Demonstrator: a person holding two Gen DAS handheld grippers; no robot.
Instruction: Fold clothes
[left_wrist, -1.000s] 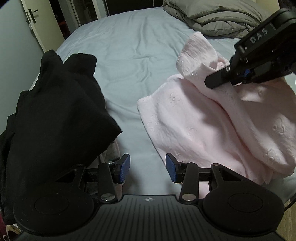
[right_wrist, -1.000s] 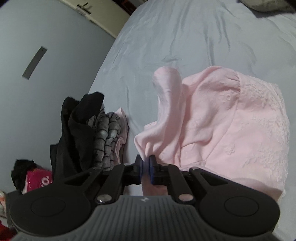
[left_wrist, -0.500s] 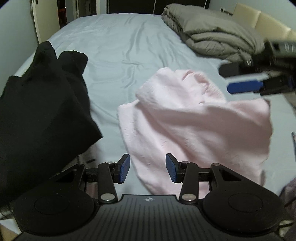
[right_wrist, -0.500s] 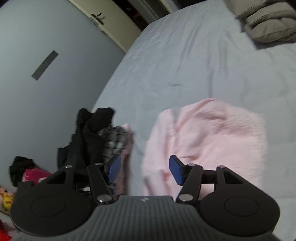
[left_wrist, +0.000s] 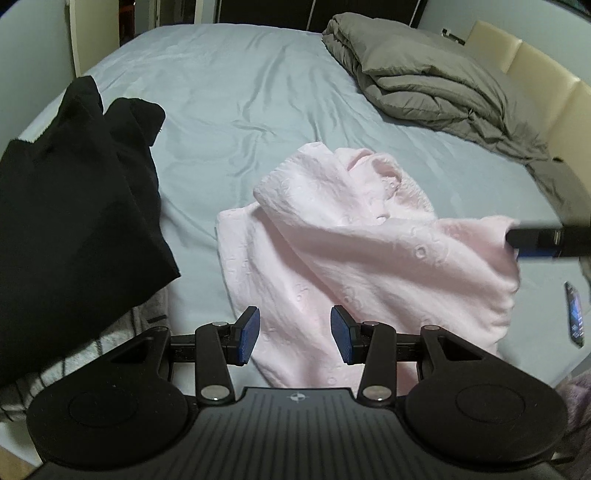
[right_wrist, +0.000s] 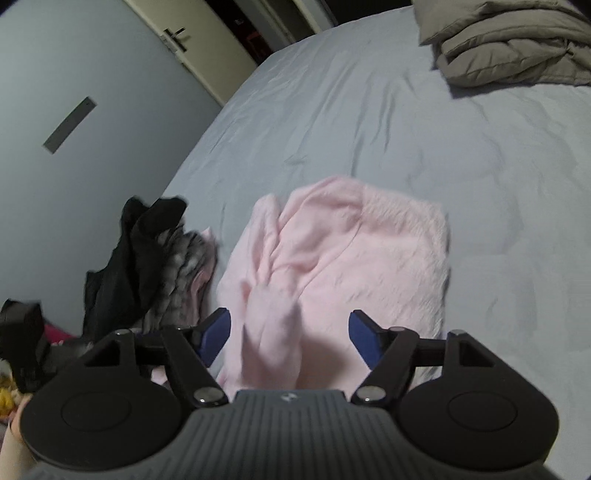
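Just released: right tongs (right_wrist: 290, 338) opening, pink top (left_wrist: 354, 251) dropped mid-bed (left_wrist: 240, 110); left tongs (left_wrist: 294, 334) half-open, empty; regrasp likely next.

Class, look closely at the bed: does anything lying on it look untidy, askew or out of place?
Yes. The pink garment lies crumpled mid-bed, one flap twisted across it rather than folded flat. At the bed's edge a black garment is heaped over other clothes. A phone lies on the sheet beside the pink garment.
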